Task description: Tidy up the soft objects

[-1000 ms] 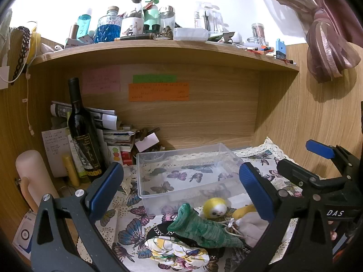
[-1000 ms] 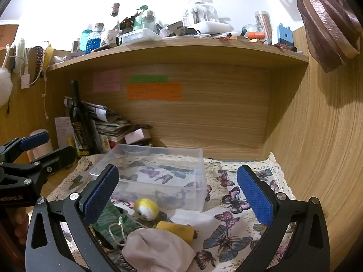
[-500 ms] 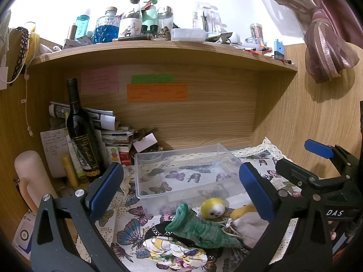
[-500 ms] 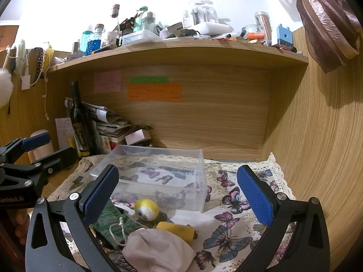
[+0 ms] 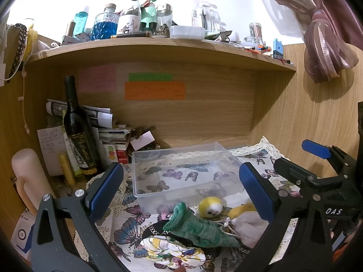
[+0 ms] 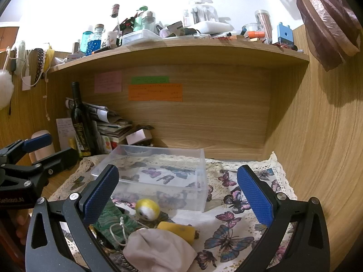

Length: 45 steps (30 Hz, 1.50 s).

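A heap of soft things lies on the butterfly cloth in front of a clear plastic box: a green knitted sock, a yellow ball with a white face, a yellow plush piece, a grey drawstring pouch and a floral cloth. My left gripper is open and empty above the heap. My right gripper is open and empty above the pouch and ball. The box holds nothing.
A dark wine bottle, stacked papers and a cream bottle crowd the back left. A loaded wooden shelf hangs overhead. A wooden wall closes the right side.
Both grippers stay open. The left wrist view has shifted slightly; the heap and the box have not moved.
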Available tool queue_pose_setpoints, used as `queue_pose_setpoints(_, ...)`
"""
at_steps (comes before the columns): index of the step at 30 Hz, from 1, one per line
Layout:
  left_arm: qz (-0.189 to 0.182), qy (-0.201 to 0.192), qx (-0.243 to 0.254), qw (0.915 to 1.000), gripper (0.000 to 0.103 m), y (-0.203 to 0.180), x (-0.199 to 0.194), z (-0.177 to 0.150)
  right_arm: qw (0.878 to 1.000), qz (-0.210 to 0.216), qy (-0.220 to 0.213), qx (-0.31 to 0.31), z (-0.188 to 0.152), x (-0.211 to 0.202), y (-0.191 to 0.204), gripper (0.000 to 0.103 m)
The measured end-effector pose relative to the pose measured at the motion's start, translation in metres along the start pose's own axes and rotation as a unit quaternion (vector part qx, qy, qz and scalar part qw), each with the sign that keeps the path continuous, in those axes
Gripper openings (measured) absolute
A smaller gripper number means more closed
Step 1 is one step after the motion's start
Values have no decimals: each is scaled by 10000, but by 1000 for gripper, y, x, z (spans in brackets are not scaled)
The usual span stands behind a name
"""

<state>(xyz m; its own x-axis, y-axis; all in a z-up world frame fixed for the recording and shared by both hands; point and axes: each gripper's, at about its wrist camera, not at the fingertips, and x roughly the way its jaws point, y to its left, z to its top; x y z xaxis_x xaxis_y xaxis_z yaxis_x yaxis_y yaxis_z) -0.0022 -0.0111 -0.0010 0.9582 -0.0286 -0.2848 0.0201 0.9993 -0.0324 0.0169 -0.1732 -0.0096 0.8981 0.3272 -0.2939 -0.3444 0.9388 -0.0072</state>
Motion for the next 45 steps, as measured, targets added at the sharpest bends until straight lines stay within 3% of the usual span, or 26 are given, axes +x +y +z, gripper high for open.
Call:
queue_pose_setpoints(4,-47,72,-135,9999,103,8,5,-1,10000,50,35,57,1,2,-2,103)
queue_pose_setpoints(6,-46,151,-228,9996,98,15,9,0,9999,85,88,117,1,5,-5,103)
queue_pose_setpoints(8,13,284,-246,9993,84,23,15,0,9997,88,149,178,1,9,-11,103)
queue_pose_setpoints(11,54,453,-305,9985,82,35,24,-2,9993,14,298,209,0,18,-21,99)
queue_pose_setpoints(20,-137,1282,-396,9909,71,45,65,-28,9942,79,1048,210,-21,55,-43,79)
queue_pose_setpoints(26,-368,1705,-297,9842,69,32,81,-49,9856,269,1649,261,-45,75,-47,79)
queue_pose_setpoints(32,-678,2015,-212,9769,38,23,92,-59,9754,471,2129,328,-65,91,-47,79)
queue_pose_setpoints(38,-778,1977,-132,9771,16,19,90,-58,9635,713,2543,433,-76,105,-47,68)
queue_pose_setpoints(45,-783,1676,-187,9826,11,24,80,-42,9537,1041,2710,785,-79,109,-54,66)
